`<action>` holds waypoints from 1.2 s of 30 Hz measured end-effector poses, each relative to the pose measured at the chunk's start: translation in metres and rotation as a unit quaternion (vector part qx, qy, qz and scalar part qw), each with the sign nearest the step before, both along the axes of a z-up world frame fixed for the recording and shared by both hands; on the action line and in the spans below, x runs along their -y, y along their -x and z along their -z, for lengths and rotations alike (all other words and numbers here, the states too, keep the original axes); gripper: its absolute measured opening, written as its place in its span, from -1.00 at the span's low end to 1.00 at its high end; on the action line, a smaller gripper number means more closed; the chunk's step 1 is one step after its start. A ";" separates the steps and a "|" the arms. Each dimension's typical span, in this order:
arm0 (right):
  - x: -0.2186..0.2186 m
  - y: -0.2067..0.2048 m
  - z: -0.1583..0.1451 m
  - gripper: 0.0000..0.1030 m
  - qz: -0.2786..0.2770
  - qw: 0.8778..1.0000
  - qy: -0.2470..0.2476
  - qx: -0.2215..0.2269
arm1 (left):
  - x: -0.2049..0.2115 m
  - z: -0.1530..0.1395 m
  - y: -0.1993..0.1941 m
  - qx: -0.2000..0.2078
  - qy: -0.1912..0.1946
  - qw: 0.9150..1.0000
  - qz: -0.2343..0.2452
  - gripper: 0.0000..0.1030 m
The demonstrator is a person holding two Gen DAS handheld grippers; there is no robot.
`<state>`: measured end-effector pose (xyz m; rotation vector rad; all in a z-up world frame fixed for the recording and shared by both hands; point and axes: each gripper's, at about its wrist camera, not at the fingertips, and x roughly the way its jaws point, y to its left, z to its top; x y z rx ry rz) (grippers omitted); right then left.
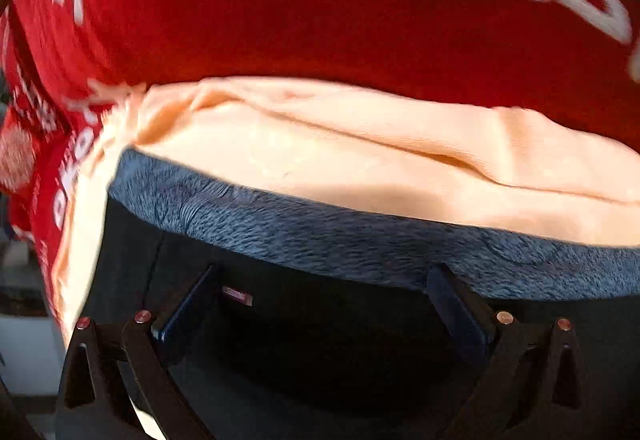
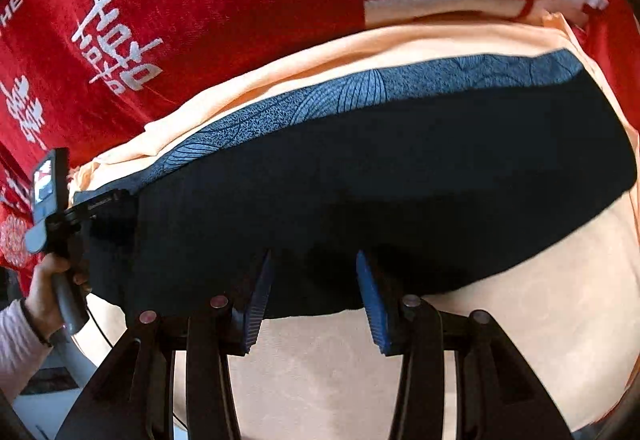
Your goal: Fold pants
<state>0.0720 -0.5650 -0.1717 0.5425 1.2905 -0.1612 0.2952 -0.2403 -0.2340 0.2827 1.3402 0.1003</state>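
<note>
Dark pants [image 2: 400,168] lie flat on a peach cloth [image 2: 360,380], with a blue-grey leaf-patterned band [image 2: 360,88] along their far edge. My right gripper [image 2: 314,260] hovers over their near edge, blue pads [image 2: 258,296] apart and nothing pinched. At the pants' left end a hand [image 2: 44,288] holds my left gripper [image 2: 102,198]. In the left wrist view the left gripper [image 1: 324,280] stands wide open just above the dark pants [image 1: 320,340], near a small red label [image 1: 237,296] and the patterned band [image 1: 320,236].
The peach cloth [image 1: 320,152] rests on a red blanket [image 1: 280,0] with white lettering [image 2: 120,44], which fills the far side. The blanket drops off at the left, where pale floor or furniture [image 1: 24,340] shows. A white sleeve [image 2: 16,340] enters at lower left.
</note>
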 end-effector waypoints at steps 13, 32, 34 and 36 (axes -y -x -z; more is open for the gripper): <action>0.064 0.025 0.017 -0.15 0.056 0.997 0.042 -0.017 | 0.083 -0.078 0.067 0.008 0.074 0.989 0.126 1.00; 0.199 0.115 0.008 -0.11 0.289 0.957 0.001 0.005 | 0.265 -0.051 0.154 -0.032 0.085 0.963 0.255 1.00; 0.215 0.120 0.015 -0.11 0.311 0.950 -0.016 0.012 | 0.268 -0.045 0.155 -0.039 0.080 0.964 0.250 1.00; 0.226 0.118 0.018 -0.12 0.322 0.946 -0.031 0.033 | 0.270 -0.041 0.156 -0.042 0.079 0.965 0.245 1.00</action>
